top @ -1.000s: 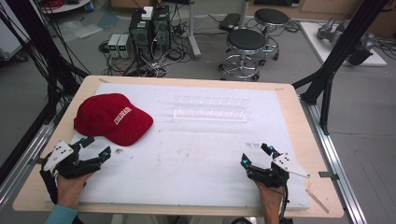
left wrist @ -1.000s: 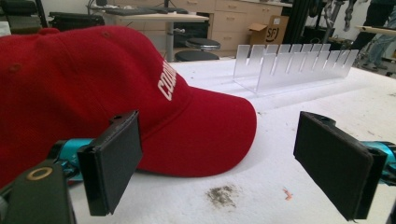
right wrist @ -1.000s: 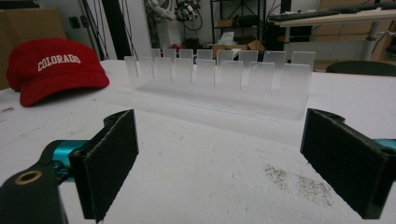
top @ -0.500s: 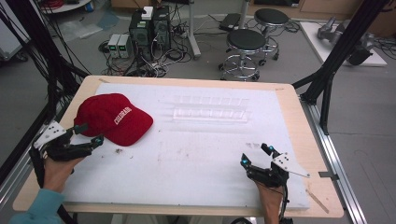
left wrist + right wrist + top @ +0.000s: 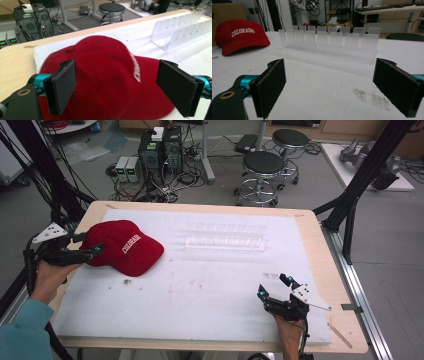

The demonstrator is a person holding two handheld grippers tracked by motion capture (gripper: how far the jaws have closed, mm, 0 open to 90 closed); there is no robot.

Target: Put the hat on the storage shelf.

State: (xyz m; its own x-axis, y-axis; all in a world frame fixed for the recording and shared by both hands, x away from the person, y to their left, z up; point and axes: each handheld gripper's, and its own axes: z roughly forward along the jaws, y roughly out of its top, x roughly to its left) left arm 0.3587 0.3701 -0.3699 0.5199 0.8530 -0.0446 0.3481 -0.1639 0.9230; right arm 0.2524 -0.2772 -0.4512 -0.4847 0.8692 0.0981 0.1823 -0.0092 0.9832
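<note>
Left gripper (image 5: 87, 245): jaws spread wide at the rear of the red fabric baseball cap with white lettering (image 5: 125, 247), one jaw to each side.
Right gripper (image 5: 275, 287): jaws spread, empty, near the table's front right.
Cap: far left on the white foam mat (image 5: 210, 285).
Clear slotted acrylic rack (image 5: 225, 240): mid-mat, beyond.

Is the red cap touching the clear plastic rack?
Apart. The high view shows bare white mat between the red cap and the clear rack.
</note>
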